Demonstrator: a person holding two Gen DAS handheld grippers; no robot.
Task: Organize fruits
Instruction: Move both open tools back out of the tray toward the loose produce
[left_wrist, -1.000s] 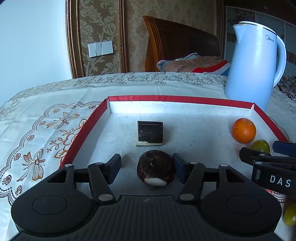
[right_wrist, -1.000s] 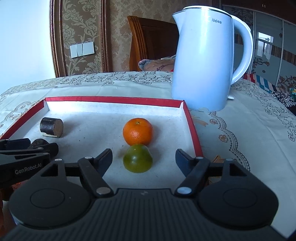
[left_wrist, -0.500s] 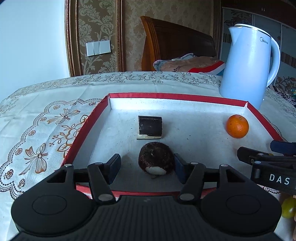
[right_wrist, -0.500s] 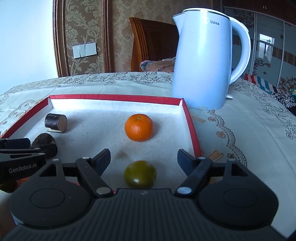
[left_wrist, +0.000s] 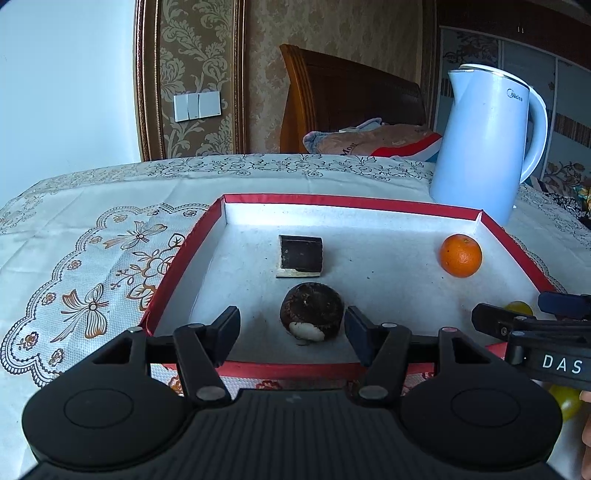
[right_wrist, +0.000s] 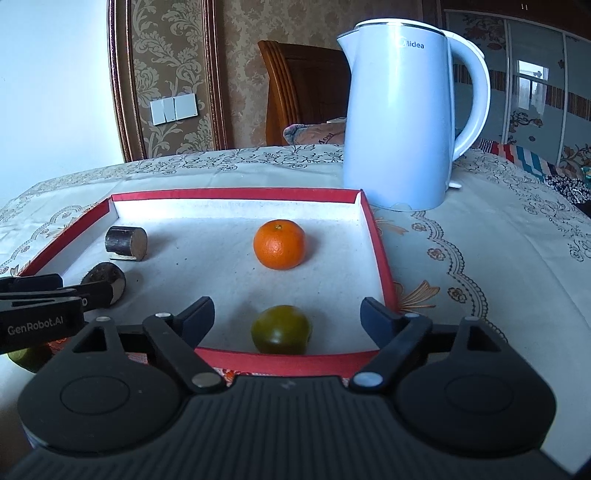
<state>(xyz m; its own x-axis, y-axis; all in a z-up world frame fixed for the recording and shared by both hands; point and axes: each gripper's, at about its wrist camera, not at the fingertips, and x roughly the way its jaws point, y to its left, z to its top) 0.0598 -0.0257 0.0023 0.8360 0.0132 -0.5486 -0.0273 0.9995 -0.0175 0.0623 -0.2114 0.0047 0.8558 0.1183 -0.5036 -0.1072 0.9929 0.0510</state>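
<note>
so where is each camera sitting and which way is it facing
Left wrist: on the left gripper, facing the red-rimmed tray and dark round fruit; own open fingers show, the right gripper intrudes.
Right wrist: on the right gripper, facing the green fruit; own fingers show, the left gripper intrudes.
Shared: tray, orange, kettle.

Yellow-green fruit (left_wrist: 565, 400) behind right gripper (left_wrist: 517, 314)

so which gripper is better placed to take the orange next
Right. The right gripper, jaws just opening around the green fruit lying between them, faces the orange straight ahead; from the left gripper it sits far right.
</note>
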